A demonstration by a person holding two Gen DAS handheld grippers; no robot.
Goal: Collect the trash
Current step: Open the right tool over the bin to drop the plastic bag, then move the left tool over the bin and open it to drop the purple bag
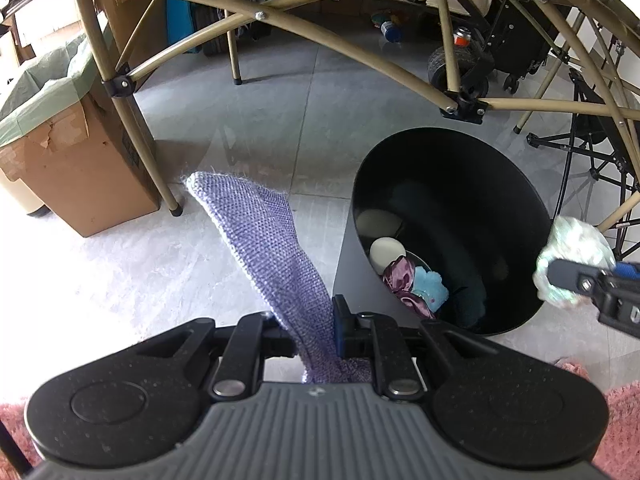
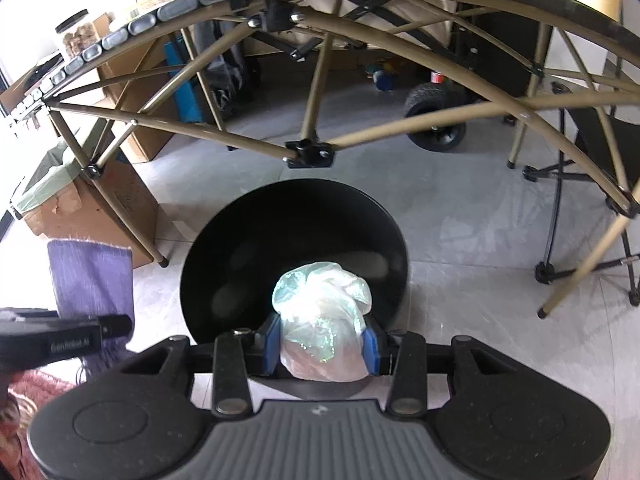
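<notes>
My left gripper (image 1: 316,336) is shut on a purple woven cloth (image 1: 264,240) that sticks up and away from the jaws, left of the black round bin (image 1: 448,160). The bin holds several scraps: a pale disc, a maroon wrapper, a blue piece. My right gripper (image 2: 322,344) is shut on a crumpled pale-green plastic bag (image 2: 322,300), held just over the near rim of the bin (image 2: 296,216). The bag (image 1: 572,248) and right gripper (image 1: 576,280) show at the bin's right edge in the left wrist view. The cloth (image 2: 90,276) and left gripper (image 2: 116,326) show at left in the right wrist view.
A folding table's tan metal frame (image 1: 280,20) arches over the bin. A cardboard box (image 1: 80,152) lined with a green bag stands at left. A folding chair (image 2: 592,200) stands right. A black wheeled cart (image 2: 436,120) is behind. Pink rug (image 1: 620,420) lies at the near edges.
</notes>
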